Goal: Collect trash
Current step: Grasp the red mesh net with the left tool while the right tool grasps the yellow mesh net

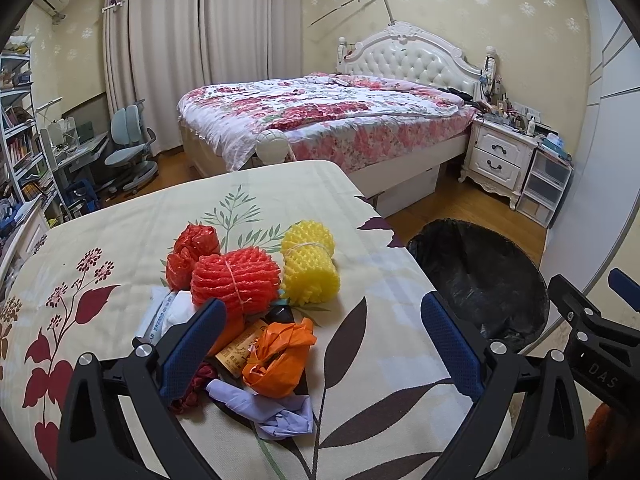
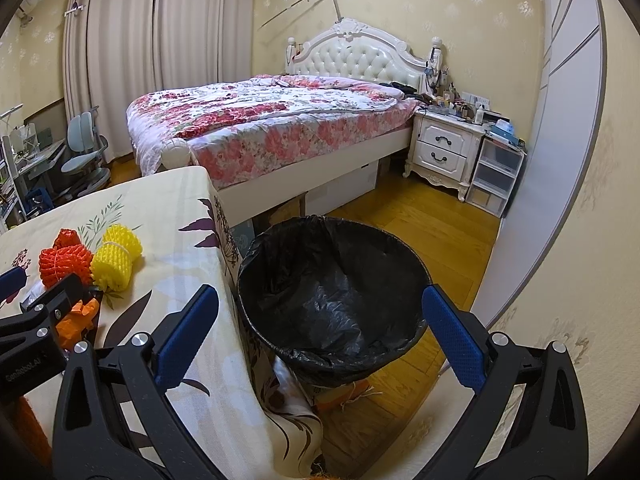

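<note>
A pile of trash lies on the cloth-covered table (image 1: 120, 220): a red foam net roll (image 1: 234, 280), a yellow foam net roll (image 1: 310, 266), a red plastic bag (image 1: 192, 252), an orange plastic bag (image 1: 278, 354), a lilac wad (image 1: 266, 410) and paper wrappers. My left gripper (image 1: 320, 344) is open just above the near side of the pile, empty. A bin with a black liner (image 2: 332, 292) stands on the floor right of the table. My right gripper (image 2: 320, 336) is open and empty above the bin's near rim.
A bed (image 2: 272, 120) with a floral quilt stands behind the table. A white nightstand (image 2: 444, 148) and plastic drawers (image 2: 496, 176) are at the far right. A desk and chair (image 1: 128, 148) are at the far left. Wooden floor (image 2: 432, 232) surrounds the bin.
</note>
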Demonstrator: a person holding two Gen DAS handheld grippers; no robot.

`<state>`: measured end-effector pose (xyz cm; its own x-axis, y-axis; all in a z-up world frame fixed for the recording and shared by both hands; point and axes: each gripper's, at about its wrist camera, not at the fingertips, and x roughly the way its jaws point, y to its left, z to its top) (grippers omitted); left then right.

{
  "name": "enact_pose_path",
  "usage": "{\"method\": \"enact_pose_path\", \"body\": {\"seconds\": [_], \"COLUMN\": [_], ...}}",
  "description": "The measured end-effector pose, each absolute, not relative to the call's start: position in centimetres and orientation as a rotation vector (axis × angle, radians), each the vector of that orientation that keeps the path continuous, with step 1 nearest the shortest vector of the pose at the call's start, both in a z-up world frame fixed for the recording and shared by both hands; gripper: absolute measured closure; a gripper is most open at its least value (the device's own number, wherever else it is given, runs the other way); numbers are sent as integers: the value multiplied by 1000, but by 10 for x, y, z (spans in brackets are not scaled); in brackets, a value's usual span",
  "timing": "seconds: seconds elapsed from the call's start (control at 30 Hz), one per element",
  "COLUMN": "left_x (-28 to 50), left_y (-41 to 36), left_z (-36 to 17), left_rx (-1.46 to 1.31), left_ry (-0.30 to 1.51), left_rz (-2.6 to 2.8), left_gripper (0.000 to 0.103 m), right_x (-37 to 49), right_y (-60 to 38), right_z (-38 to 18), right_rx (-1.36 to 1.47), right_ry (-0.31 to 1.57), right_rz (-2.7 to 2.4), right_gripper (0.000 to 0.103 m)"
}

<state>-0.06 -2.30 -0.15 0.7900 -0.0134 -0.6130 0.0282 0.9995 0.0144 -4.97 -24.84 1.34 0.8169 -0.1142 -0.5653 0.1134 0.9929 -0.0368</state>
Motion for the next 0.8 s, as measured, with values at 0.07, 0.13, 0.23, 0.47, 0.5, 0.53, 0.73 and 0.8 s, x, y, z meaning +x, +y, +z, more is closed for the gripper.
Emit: {"method": "enact_pose_path", "body": {"seconds": [0.07,0.13,0.23,0.47,0.5,0.53,0.73,0.8], "left_x": [-2,-3,-3,-11,-11,-12,-15,-15], "left_y": [-25,-25,-24,7,13,20,62,72], "left_z": [-2,-2,-2,0,0,0,0,0], "left_rx": [24,26,27,11,5,-2,-38,-47], "left_ry": [661,663,666,678,681,685,701,705], "left_rz": [-25,-24,-26,9,19,31,102,118], "left_gripper": [6,6,6,18,20,22,31,32], "right_x": [-50,-53,-50,-46,-46,-45,-41,-40], "right_y": [-249,-248,-242,-224,-220,-218,-198,-192], "right_z": [13,11,6,5,4,5,8,10], "right_rx": [-1,-1,4,9,11,11,-6,-9], "right_ry": [605,611,626,666,674,677,690,696], "right_rz": [-120,-118,-107,-53,-38,-28,31,48], "right_gripper": [3,3,3,23,23,25,34,35]}}
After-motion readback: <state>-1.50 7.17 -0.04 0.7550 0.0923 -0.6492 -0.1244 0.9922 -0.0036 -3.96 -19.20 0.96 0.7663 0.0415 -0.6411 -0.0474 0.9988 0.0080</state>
